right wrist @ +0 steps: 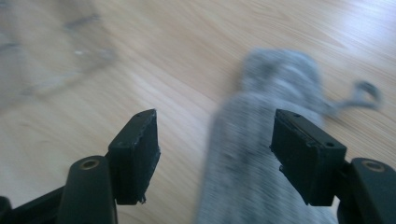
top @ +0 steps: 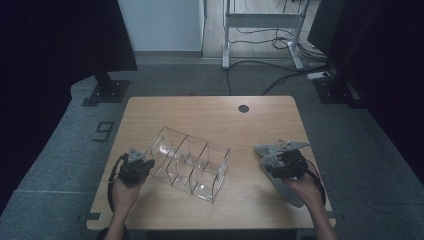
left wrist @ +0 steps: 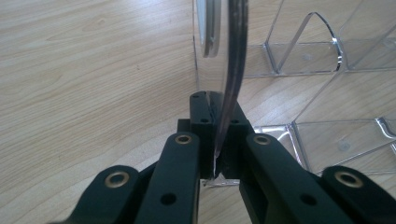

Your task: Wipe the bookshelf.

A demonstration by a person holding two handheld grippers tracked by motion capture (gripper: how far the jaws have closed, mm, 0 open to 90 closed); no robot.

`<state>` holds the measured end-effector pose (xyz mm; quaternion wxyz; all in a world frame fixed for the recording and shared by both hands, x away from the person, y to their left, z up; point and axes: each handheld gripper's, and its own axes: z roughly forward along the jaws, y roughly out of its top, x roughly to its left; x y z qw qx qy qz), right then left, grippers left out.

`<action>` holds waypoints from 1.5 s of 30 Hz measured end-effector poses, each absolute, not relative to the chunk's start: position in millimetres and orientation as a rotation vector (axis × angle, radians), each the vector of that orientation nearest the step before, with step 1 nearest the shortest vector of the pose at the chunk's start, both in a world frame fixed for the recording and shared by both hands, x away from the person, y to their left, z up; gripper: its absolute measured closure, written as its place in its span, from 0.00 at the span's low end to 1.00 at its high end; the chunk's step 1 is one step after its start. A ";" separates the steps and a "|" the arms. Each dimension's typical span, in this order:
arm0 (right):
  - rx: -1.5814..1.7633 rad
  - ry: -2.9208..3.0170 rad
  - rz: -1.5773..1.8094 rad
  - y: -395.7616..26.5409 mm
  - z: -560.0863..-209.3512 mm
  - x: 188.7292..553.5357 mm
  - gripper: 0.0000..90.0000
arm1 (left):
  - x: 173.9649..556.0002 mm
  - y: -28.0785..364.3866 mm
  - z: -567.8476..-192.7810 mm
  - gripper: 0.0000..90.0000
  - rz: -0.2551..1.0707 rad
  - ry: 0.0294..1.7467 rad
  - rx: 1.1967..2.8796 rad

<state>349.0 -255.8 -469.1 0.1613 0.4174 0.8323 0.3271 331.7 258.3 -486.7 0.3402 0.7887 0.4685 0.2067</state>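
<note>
Now | left gripper – jaws pinched on the edge wall of the clear acrylic divided organizer, mid-table; its own view shows the wall between the pads | right gripper – jaws spread, touching nothing, above the grey knitted sock; high view puts the sock at the table's right edge.

Light wooden table with clear acrylic organizer and grey socks on it.
</note>
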 end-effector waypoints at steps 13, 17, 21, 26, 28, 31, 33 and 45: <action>1.315 2.378 0.770 -264.0 -506.4 369.6 0.39 | 332.6 259.6 -488.1 0.95 0.547 1.192 2.053; 1.286 2.391 0.720 -262.8 -513.0 371.4 0.55 | 333.7 260.7 -488.8 0.88 0.512 1.179 2.051; 1.338 2.406 0.672 -262.8 -520.5 375.4 0.58 | 334.2 258.3 -489.1 0.79 0.520 1.168 2.050; 1.333 2.420 0.653 -260.2 -521.9 376.0 0.64 | 335.9 257.1 -488.9 0.77 0.533 1.177 2.042; 1.360 2.416 0.671 -261.8 -522.2 376.2 0.68 | 336.2 257.6 -488.1 0.81 0.535 1.169 2.043; 1.361 2.432 0.690 -264.3 -520.7 375.9 0.74 | 336.6 257.1 -487.0 0.89 0.547 1.169 2.050; 1.366 2.440 0.728 -267.3 -518.0 375.0 0.76 | 337.1 259.7 -486.3 0.92 0.536 1.173 2.046; 1.202 2.455 0.921 -255.1 -490.0 350.1 0.77 | 336.9 259.8 -485.9 0.94 0.550 1.160 2.055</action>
